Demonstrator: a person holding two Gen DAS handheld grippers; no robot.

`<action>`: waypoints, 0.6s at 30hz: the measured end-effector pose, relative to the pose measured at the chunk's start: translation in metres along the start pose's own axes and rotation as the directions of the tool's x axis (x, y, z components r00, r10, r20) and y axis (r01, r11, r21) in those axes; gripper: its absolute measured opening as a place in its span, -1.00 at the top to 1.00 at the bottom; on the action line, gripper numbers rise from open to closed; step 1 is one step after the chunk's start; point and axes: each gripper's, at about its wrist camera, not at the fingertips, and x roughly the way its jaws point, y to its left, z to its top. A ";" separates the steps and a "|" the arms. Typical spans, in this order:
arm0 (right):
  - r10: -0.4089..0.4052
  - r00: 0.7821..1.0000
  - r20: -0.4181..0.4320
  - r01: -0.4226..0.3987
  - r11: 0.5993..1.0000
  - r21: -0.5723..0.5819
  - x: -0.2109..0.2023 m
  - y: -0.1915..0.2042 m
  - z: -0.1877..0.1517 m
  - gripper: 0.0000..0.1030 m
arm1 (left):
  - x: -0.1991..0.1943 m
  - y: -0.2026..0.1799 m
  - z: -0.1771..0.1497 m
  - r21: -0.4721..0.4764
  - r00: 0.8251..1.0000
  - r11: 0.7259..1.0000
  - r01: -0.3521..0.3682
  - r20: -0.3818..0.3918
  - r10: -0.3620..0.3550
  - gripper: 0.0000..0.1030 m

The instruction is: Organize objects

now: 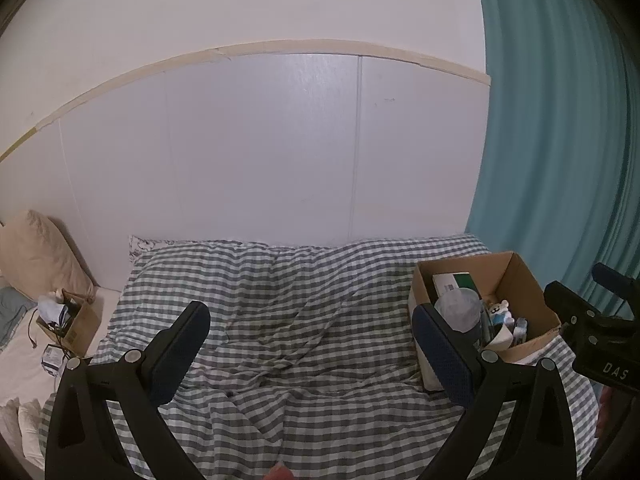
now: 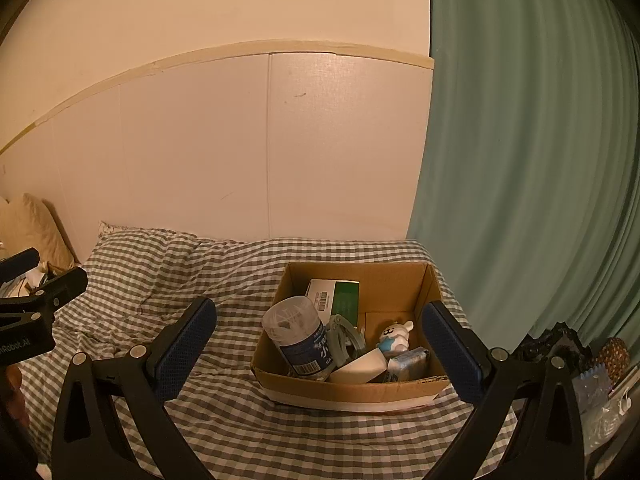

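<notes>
An open cardboard box (image 2: 396, 280) stands on the checked bedspread (image 2: 200, 256); it also shows at the right of the left wrist view (image 1: 524, 280). Inside it lie a clear bottle (image 2: 298, 332) on its side, a green-and-white carton (image 2: 334, 292), a small white bear toy (image 2: 394, 336), a white object (image 2: 360, 368) and a small packet (image 2: 408, 362). My right gripper (image 2: 320, 332) is open and empty, held just in front of the box. My left gripper (image 1: 310, 336) is open and empty over the bare bedspread (image 1: 280, 300), left of the box.
A second small cardboard box (image 1: 78, 326) with cables and clutter sits at the far left by a beige pillow (image 1: 38, 256). A teal curtain (image 2: 520, 160) hangs at the right. Bags and a pineapple-like object (image 2: 614, 356) lie right of the bed. A white wall runs behind.
</notes>
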 end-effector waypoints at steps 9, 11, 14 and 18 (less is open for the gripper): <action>0.000 1.000 -0.006 0.000 1.000 -0.003 0.001 -0.001 0.000 -0.99 | 0.003 0.002 -0.001 -0.007 1.000 1.000 -0.001 -0.010 0.001 -1.00; -0.001 1.000 -0.005 0.001 1.000 -0.001 0.002 -0.001 0.000 -0.99 | 0.002 0.001 -0.001 -0.004 1.000 1.000 -0.004 -0.007 0.004 -1.00; -0.003 1.000 -0.008 0.003 1.000 0.000 0.003 -0.003 -0.001 -0.99 | 0.003 0.001 -0.001 -0.001 1.000 1.000 -0.003 -0.011 0.003 -1.00; -0.003 1.000 -0.011 0.003 1.000 -0.001 0.003 -0.003 -0.001 -0.99 | 0.003 0.000 -0.002 0.004 1.000 1.000 -0.001 -0.011 0.001 -1.00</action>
